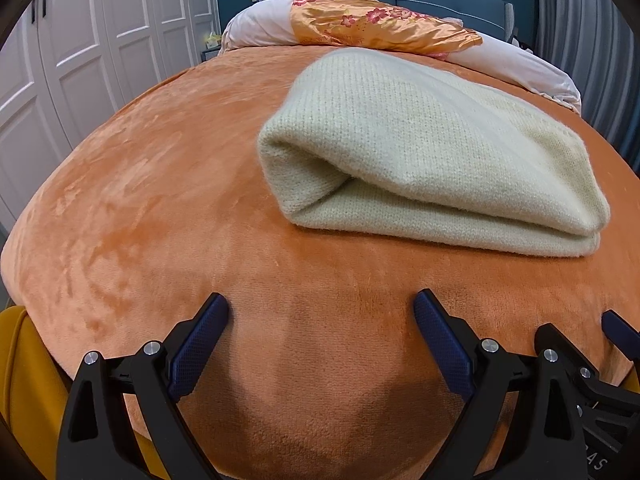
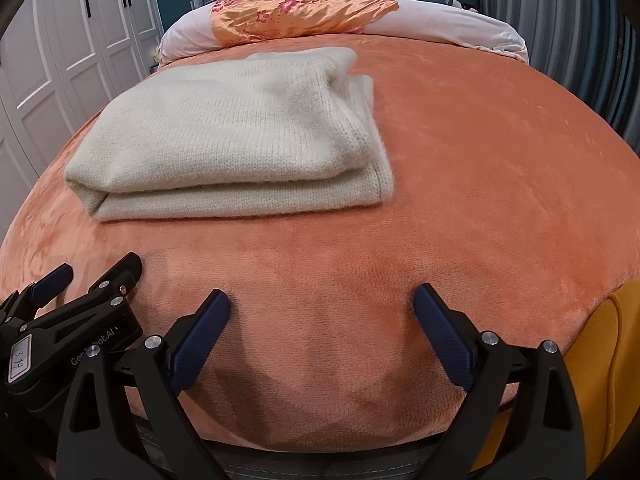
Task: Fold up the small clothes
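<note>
Bed fills both views, covered in an orange plush blanket, near edge right under the claws. Folded cream knit sweater lies flat on the blanket around mid-bed, stacked in layers. Its long axis seems to run across the bed, left to right, though the fisheye bends it too much to be sure. From the left wrist view it sits ahead and to the right, rounded fold end facing the near-left, open pocket visible between layers. From the right wrist view the same sweater is ahead and to the left, layered edges facing the near side, ribbed hem at the near-right corner. The sweater's far edge is foreshortened, and I can't count the layers. Pillows at the headboard, with an orange floral satin cover draped over them, lie well beyond the sweater and apart from it. White wardrobe doors to the left, grey curtain to the right, both partly cut by the lens rim. Bare blanket on all sides of the sweater, widest strip to the bed's right half. Left claw spread wide, holding nothing, over the near blanket, well short of the sweater. Right claw also spread wide and unloaded, just beside the left one. Each shows at the edge of the other's view, partly cut off.
</note>
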Motion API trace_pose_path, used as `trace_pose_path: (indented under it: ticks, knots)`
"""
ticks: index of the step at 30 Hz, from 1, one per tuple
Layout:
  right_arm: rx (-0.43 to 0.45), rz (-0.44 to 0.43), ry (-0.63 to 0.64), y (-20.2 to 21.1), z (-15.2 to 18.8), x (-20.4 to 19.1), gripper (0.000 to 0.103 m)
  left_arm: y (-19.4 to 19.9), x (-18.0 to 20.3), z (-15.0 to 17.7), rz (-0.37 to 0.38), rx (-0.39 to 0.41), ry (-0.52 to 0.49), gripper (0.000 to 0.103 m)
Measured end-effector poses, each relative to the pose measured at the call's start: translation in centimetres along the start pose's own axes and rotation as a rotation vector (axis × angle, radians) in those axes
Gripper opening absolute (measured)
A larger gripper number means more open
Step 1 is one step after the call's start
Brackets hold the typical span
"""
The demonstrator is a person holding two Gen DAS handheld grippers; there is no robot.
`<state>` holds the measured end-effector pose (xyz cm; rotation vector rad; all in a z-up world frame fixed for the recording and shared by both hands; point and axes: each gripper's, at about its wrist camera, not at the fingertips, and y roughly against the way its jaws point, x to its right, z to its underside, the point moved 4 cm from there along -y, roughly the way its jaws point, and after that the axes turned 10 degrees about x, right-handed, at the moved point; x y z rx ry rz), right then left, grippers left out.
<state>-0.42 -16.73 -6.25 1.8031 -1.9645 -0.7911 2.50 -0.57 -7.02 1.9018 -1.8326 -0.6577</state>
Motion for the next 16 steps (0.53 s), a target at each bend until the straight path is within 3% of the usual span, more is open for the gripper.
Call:
trace_pose_path:
  ticks: [16]
  knots:
    - [0.000, 0.000, 0.001, -0.02, -0.03, 0.05, 0.092, -0.07, -0.01, -0.07, -0.002, 0.001, 0.001, 0.092]
